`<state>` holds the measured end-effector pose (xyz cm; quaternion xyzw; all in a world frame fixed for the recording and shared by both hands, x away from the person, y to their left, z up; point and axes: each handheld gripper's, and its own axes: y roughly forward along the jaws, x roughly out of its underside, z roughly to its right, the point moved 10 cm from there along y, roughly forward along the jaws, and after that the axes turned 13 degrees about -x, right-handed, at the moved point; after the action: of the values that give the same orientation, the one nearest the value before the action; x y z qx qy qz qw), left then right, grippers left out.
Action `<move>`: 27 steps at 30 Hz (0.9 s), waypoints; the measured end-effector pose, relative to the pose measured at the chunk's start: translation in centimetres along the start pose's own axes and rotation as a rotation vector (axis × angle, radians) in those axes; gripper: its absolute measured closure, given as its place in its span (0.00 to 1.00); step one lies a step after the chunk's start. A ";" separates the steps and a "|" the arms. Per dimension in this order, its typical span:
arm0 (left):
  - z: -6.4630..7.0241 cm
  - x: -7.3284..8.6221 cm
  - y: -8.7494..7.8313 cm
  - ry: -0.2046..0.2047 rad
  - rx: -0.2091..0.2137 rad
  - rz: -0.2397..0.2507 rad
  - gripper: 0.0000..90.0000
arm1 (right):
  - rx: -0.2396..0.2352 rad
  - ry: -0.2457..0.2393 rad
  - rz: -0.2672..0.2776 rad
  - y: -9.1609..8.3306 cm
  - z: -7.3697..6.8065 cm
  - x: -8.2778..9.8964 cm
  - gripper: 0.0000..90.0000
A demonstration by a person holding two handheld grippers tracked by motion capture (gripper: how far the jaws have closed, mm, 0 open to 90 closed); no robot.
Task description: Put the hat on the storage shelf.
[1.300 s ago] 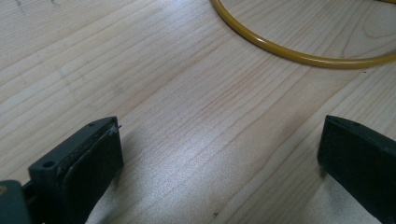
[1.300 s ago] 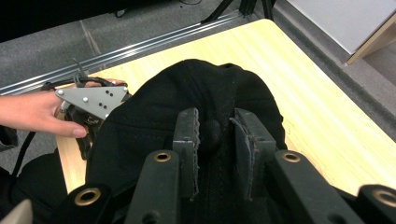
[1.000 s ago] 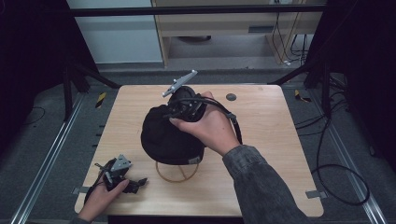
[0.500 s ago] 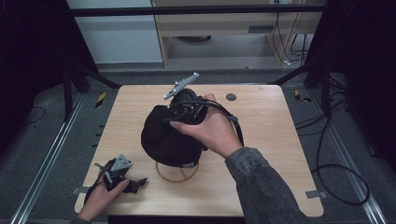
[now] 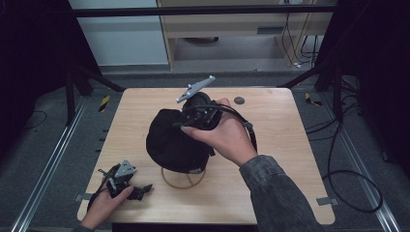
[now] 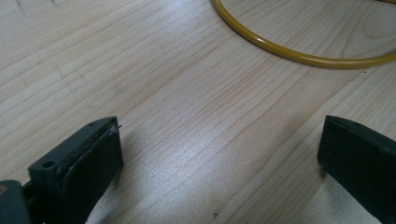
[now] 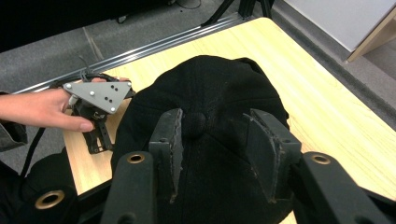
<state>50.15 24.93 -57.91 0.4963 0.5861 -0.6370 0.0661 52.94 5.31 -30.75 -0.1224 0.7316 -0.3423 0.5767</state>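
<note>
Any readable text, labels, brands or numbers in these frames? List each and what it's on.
None readable.
Black cap: plain fabric, no logo or lettering showing.
Grey plate on the left tongs: screw holes only, no marking.
Yellow ring and wooden table: bare.
Yellow-and-black striped tape on the floor: a hazard pattern, no words.

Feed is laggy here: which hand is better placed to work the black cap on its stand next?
Right. The right gripper sits over the black fabric cap, jaws just opening astride its top button. The left gripper rests on the wooden table, jaws open and apart from the cap.
</note>
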 end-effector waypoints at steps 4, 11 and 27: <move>0.0 0.0 0.0 0.000 0.000 0.000 0.00 | 0.001 0.003 0.007 -0.3 0.0 0.2 0.61; 0.0 0.0 0.0 0.000 0.000 0.000 0.00 | 0.022 0.014 0.025 -0.8 0.4 0.6 0.53; 0.0 0.0 0.0 0.000 0.000 0.000 0.00 | 0.061 0.009 0.067 -2.1 0.7 1.0 0.33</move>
<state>50.15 24.93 -57.91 0.4962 0.5861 -0.6371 0.0660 52.85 2.92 -30.27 -0.0786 0.7270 -0.3457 0.5880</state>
